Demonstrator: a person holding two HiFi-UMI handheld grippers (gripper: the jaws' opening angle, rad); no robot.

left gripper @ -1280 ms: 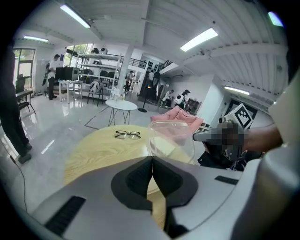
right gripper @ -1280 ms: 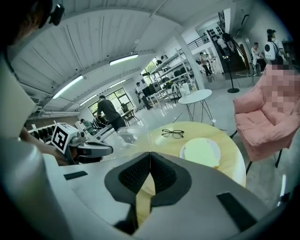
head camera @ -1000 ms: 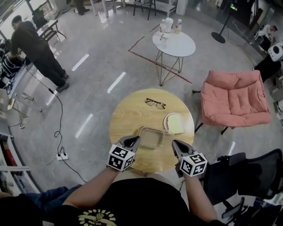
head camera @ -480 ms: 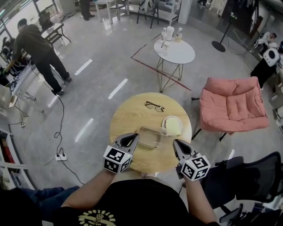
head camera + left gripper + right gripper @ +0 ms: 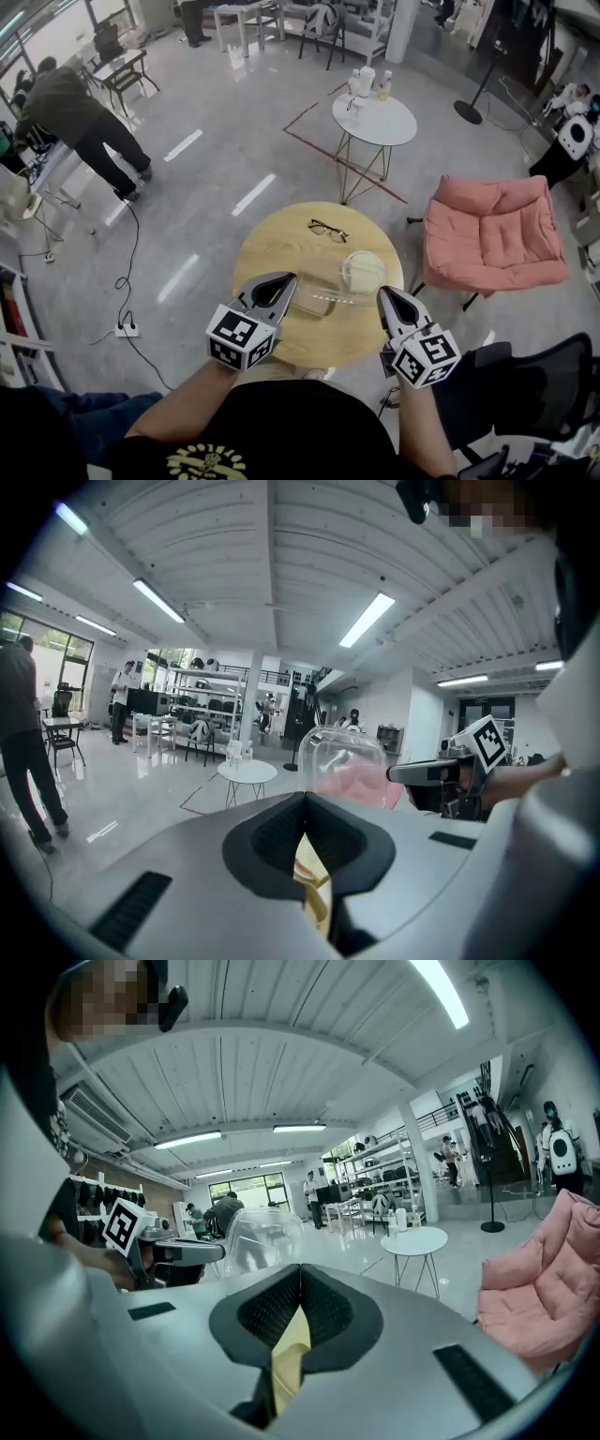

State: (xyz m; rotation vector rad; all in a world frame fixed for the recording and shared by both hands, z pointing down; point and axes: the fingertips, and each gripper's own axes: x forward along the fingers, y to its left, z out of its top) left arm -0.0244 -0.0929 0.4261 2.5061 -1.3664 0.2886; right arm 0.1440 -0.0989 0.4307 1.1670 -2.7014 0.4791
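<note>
A clear plastic container (image 5: 323, 291) hangs above the round wooden table (image 5: 272, 244), caught between the tips of my two grippers. My left gripper (image 5: 285, 279) touches its left side and my right gripper (image 5: 383, 293) its right side. Both have their jaws shut, with nothing between the pads. In the left gripper view the container (image 5: 345, 761) stands past my left gripper (image 5: 305, 796), with the right gripper's tip (image 5: 412, 773) against it. In the right gripper view the container (image 5: 253, 1234) sits beside the left gripper's tip (image 5: 202, 1252), beyond my right gripper (image 5: 300, 1267). A plate (image 5: 364, 270) shows partly through the container.
A pair of glasses (image 5: 323, 229) lies at the table's far side. A pink armchair (image 5: 492, 234) stands to the right, a white side table (image 5: 375, 117) with bottles beyond. A person (image 5: 80, 108) bends at the far left; a cable and power strip (image 5: 127, 328) lie on the floor.
Both grippers have risen with the container between them, and it now overlaps the plate. The gripper views have tilted up, so the tabletop and glasses have dropped out of them.
</note>
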